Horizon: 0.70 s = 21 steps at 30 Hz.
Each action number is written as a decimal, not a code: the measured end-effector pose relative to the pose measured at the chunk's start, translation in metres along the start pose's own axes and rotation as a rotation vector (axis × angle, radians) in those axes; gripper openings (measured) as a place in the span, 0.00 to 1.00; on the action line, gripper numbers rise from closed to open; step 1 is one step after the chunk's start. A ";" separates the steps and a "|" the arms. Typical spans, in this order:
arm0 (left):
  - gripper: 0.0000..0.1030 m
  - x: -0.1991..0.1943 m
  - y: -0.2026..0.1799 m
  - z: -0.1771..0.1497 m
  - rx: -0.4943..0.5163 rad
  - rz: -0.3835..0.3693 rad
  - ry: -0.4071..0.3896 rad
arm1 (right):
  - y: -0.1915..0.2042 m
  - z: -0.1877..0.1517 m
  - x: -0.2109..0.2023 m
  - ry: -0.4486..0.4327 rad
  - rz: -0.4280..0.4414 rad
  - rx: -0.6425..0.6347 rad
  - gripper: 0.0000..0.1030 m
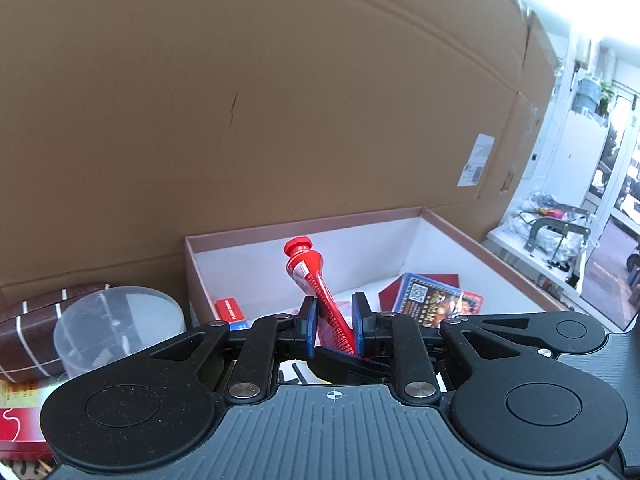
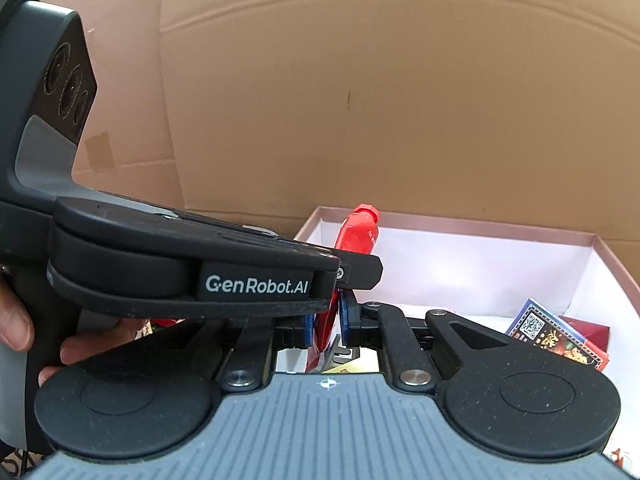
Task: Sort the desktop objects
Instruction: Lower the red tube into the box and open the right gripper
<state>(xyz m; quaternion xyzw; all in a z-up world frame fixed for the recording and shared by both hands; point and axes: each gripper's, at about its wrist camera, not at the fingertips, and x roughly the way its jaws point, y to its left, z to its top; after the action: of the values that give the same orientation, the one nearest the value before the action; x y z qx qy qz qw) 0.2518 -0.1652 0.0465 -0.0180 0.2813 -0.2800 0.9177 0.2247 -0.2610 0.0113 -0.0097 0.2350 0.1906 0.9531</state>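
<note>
Above the near edge of the pink-rimmed box, both grippers are clenched on one red tube. In the left wrist view, the left gripper has its blue pads pressed against the flat lower end of the tube. The tube rises from between them and leans up and to the left, with its red cap uppermost, in front of the box's white interior. In the right wrist view, the right gripper pinches the same tube lower down. The left gripper crosses the frame just above it from the left, held by a hand. Inside the box, to the right of the tube, lies a blue card pack on a dark red piece. A small red and blue box lies to the left. Outside the box, at the left, stands a clear plastic cup beside a brown object. A cardboard wall stands behind everything
</note>
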 end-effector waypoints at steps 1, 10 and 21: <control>0.14 0.003 0.001 0.000 -0.002 0.000 0.004 | 0.000 0.000 0.003 0.007 -0.004 0.004 0.14; 0.96 0.000 0.002 -0.001 -0.004 0.077 -0.044 | 0.001 0.004 0.019 0.037 -0.103 -0.007 0.79; 1.00 -0.026 0.003 -0.010 -0.024 0.092 -0.065 | 0.023 -0.010 -0.010 -0.036 -0.134 0.001 0.88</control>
<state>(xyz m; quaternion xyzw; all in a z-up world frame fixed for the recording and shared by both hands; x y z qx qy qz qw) 0.2306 -0.1479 0.0505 -0.0252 0.2553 -0.2333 0.9379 0.2035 -0.2444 0.0084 -0.0212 0.2168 0.1265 0.9677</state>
